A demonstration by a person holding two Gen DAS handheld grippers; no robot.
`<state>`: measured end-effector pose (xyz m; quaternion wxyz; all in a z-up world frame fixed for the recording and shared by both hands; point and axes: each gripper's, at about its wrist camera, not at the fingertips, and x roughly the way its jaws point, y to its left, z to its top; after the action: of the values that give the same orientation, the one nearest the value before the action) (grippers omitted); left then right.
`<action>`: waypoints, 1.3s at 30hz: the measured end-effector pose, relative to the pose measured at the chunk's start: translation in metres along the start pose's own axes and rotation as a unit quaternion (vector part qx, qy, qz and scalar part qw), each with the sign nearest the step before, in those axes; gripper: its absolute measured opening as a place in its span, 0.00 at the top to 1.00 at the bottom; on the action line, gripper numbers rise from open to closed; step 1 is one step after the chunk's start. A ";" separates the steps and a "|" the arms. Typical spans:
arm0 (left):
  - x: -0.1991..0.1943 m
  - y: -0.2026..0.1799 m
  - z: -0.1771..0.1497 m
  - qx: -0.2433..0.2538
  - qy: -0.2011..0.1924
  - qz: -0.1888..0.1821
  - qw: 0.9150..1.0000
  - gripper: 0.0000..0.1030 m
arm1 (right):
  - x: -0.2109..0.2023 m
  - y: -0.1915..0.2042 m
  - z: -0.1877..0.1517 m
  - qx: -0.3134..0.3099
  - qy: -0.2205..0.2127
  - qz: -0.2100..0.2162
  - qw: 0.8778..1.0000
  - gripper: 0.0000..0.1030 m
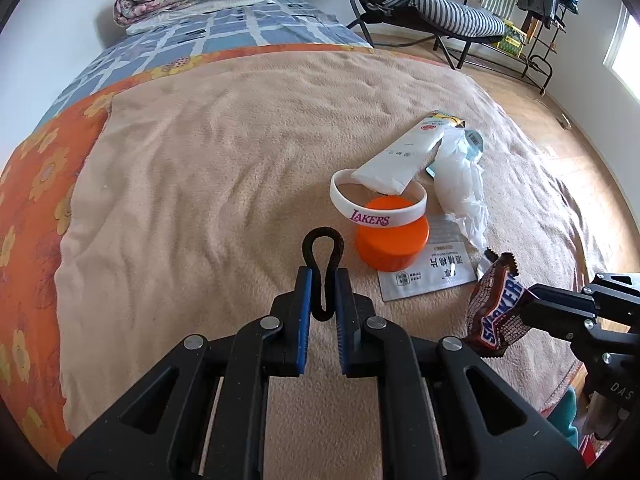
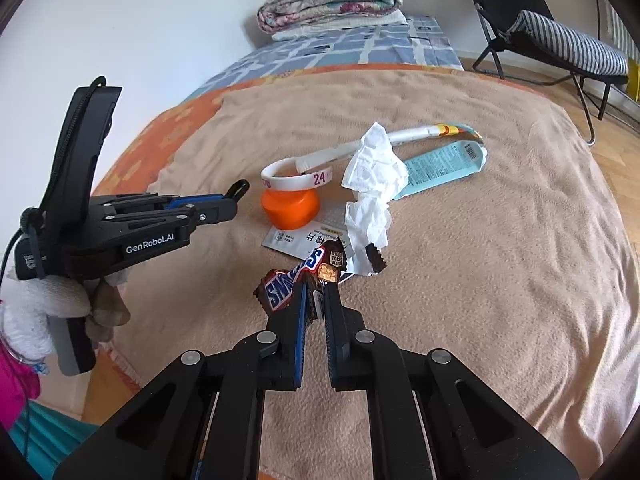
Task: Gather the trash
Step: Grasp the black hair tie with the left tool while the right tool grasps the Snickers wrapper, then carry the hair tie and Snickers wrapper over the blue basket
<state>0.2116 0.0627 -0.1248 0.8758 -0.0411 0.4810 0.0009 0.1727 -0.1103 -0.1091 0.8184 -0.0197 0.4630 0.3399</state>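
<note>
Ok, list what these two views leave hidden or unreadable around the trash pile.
- Flat white packet: in both views the orange lid covers one corner.
- Blue packet: small print too small to read in the right wrist view; mostly hidden behind the crumpled tissue in the left.
- Snickers wrapper: partly hidden by the right tool.
- No bin is in either view.

A fuzzy matt blanket [image 2: 480, 280] carries crumpled white tissue paper [image 2: 374, 184], a glossy plastic Snickers wrapper [image 2: 288, 284] and a smooth orange plastic lid [image 1: 390, 246].
</note>
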 end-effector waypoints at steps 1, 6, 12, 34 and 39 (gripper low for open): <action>-0.001 0.000 -0.001 0.000 0.000 0.000 1.000 0.91 | 0.000 -0.001 0.000 0.000 0.002 0.004 1.000 0.93; -0.009 0.000 -0.002 0.004 -0.006 0.002 1.000 0.91 | -0.001 -0.002 -0.005 0.002 -0.001 0.008 1.000 0.93; -0.022 0.001 -0.006 -0.002 -0.011 -0.006 1.000 0.91 | -0.012 0.004 -0.010 -0.009 -0.011 0.006 1.000 0.96; -0.115 -0.041 -0.106 0.033 -0.008 -0.046 0.998 0.91 | -0.096 0.044 -0.080 -0.032 -0.018 0.035 0.999 0.96; -0.130 -0.055 -0.139 0.042 -0.003 -0.061 0.997 0.91 | -0.106 0.052 -0.099 -0.029 -0.011 0.038 0.999 0.96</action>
<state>0.0268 0.0028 -0.0859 0.8765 -0.0337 0.4747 -0.0722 0.0332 -0.1616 -0.0692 0.8091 -0.0220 0.4439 0.3844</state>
